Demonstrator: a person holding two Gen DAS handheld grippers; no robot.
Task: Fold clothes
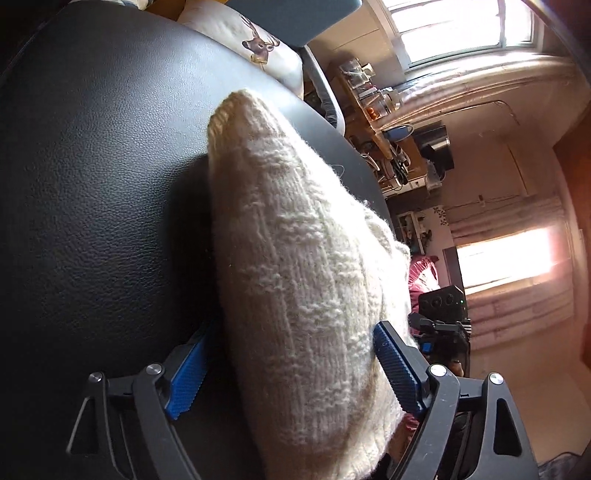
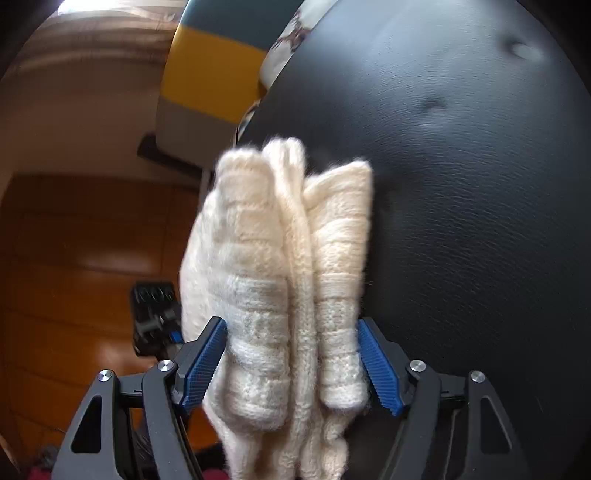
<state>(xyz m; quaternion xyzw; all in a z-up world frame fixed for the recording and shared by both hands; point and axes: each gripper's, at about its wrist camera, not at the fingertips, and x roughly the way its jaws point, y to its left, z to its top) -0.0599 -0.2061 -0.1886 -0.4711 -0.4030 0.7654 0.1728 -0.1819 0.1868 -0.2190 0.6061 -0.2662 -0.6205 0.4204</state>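
The cream knitted garment [image 1: 295, 280], folded into a thick bundle, lies on a black leather-like cushion [image 1: 96, 192], close to the cushion's edge that borders the open room. In the right wrist view the same bundle [image 2: 280, 280] shows several stacked folds, their rounded edges facing the camera.

The left gripper [image 1: 291, 363] points forward and downward along the bundle, rolled so that the cushion surface runs up the left of its view. Its blue ridged pads stand wide apart on either side of the knit; the right pad [image 1: 397, 369] lies against the wool, the left one sits at its shaded side, and whether they press cannot be told.

The right gripper [image 2: 291, 363] is angled down likewise, jaws spread around the stacked folds, each blue pad [image 2: 203, 363] at or just beside the outer fold without visibly squeezing it.

Beyond the cushion's far edge sit a white pillow with a deer print [image 1: 255, 44] and a bright window [image 1: 461, 26].
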